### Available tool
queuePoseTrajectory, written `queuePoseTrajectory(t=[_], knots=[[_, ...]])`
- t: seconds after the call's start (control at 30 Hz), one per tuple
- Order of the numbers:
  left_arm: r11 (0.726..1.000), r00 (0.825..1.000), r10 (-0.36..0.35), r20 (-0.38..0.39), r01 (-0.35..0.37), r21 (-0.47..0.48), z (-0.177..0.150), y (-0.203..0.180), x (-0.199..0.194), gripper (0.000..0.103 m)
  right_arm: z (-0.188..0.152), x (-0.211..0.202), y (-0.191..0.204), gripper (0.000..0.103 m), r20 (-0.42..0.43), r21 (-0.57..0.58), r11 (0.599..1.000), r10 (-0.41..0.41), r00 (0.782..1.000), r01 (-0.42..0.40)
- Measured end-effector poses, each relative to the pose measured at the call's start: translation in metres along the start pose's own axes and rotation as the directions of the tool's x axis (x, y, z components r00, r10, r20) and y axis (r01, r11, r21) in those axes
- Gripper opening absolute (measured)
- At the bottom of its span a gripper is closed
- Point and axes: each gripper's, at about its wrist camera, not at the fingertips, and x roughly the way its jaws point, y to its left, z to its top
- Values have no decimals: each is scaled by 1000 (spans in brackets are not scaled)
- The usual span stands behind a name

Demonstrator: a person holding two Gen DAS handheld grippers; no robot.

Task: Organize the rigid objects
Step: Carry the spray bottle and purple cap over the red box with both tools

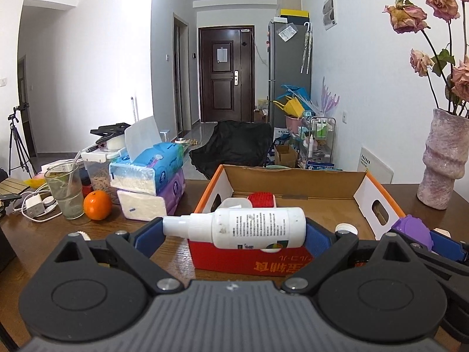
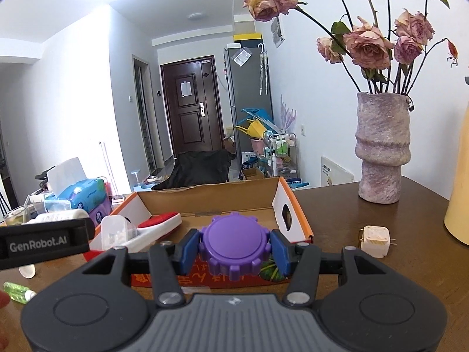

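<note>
The left gripper (image 1: 234,231) is clamping a smooth white spray bottle (image 1: 234,228) crosswise at frame centre; the right gripper (image 2: 233,249) is pinching a ridged purple lid (image 2: 234,246) before the cardboard box (image 2: 205,196).

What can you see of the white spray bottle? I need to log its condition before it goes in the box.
The white spray bottle looks like glossy plastic, with a narrow spray nozzle on its left end and a printed label of small text plus a colored mark near its base. It lies horizontally, clamped lengthwise in the left gripper, held above the near red wall of the cardboard box. A few dark smudges mark its shoulder.
</note>
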Motion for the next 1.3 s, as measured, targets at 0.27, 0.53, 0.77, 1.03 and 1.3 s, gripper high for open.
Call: queuePoseTrajectory(t=[0.27, 0.53, 0.77, 1.03, 1.3], knots=[[1000, 1000, 7, 1, -7, -4, 8, -3, 19, 98, 9, 20, 1, 52, 9, -2, 1000, 2, 1000, -2], [1000, 1000, 11, 10, -11, -4, 18, -8, 40, 98, 17, 41, 1, 52, 13, -6, 1000, 2, 1000, -2], [1000, 1000, 13, 18, -13, 7, 24, -16, 61, 98, 22, 62, 3, 52, 12, -19, 1000, -1, 1000, 1], [1000, 1000, 10, 28, -10, 13, 32, -21, 84, 98, 28, 84, 5, 52, 10, -39, 999, -15, 1000, 15], [1000, 1000, 4, 13, -4, 4, 37, -19, 109, 98, 33, 106, 5, 52, 1, -52, 998, -26, 1000, 26]])
